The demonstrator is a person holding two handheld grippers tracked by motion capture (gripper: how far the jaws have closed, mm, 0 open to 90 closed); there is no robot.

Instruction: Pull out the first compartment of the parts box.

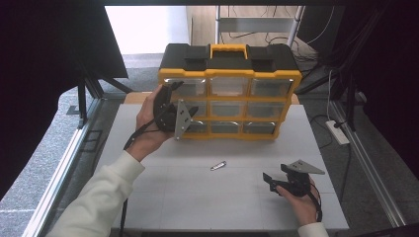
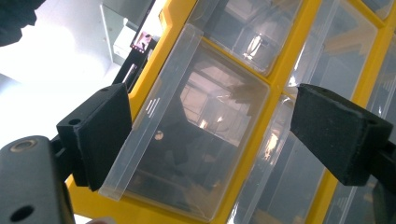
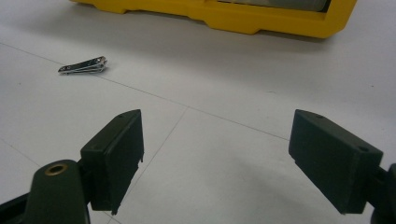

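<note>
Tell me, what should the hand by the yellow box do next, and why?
Probably close the left gripper on the clear drawer and pull. Its jaws stand open on either side of that drawer, which already sticks out a little from the yellow organizer. The nail clipper waits on the table.

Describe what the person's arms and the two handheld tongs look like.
Both arms wear cream long sleeves. The left tongs and right tongs are black, each topped by a grey three-cornered plate, with a black cable trailing from the left one. Up close the fingers are blocky, matte black slabs with small holes.
</note>
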